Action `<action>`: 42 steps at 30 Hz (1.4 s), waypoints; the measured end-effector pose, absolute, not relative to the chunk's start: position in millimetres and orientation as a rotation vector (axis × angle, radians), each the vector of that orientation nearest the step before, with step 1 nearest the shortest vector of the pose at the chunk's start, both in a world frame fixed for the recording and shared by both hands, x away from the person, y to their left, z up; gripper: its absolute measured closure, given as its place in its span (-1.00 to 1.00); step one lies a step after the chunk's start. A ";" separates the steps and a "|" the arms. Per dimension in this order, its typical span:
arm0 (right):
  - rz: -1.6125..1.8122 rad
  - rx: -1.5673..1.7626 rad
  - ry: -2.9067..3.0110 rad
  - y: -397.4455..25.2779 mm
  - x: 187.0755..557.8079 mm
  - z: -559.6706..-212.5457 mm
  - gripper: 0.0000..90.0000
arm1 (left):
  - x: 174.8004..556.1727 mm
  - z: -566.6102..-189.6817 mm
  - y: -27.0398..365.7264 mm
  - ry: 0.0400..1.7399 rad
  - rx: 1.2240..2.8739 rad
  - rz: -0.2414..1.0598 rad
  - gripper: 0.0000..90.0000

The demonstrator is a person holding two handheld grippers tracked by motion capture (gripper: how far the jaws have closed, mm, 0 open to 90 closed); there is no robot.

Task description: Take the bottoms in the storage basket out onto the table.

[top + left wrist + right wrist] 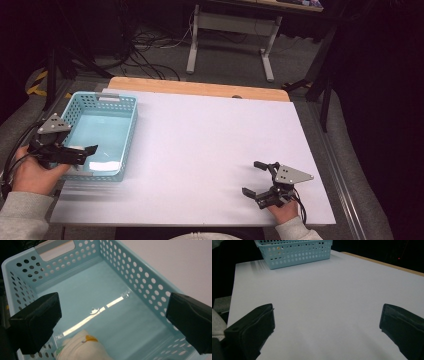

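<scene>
Basket holding white bundle, left claw spread above

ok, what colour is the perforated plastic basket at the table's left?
Light blue perforated plastic basket, round holes in its walls; clearest in the left gripper view.

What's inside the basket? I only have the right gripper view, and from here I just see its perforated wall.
Observer: A small white cloth-like item with a yellow mark lies at the near end of the basket.
Operator: Where's the left gripper?
Observer: The left gripper is over the basket's near left rim, jaws wide open.
Operator: Is it holding that item?
Observer: No, the item lies below, between the open jaws.
</scene>
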State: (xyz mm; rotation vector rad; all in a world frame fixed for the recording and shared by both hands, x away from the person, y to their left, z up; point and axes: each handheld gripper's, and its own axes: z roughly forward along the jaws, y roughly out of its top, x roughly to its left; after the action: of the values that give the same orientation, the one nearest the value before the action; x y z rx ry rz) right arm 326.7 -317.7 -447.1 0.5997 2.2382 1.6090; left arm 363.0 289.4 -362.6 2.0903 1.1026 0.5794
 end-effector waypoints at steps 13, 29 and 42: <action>1.606 0.598 2.244 -317.1 327.0 -447.3 -0.99 | 372.5 -368.9 299.6 1.173 2.171 0.533 -0.94; 1.603 0.588 2.253 -315.9 326.7 -447.4 -0.99 | 390.7 -380.8 302.2 1.272 2.380 0.421 -0.92; 1.606 0.587 2.255 -315.8 326.8 -447.4 -0.99 | 403.5 -390.9 299.5 1.358 2.488 0.311 -0.91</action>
State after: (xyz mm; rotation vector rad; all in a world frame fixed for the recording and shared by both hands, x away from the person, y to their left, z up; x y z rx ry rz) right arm 326.8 -315.8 -447.4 0.5869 2.2548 1.6063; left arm 403.5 299.5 -390.9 2.4881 1.3581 0.3106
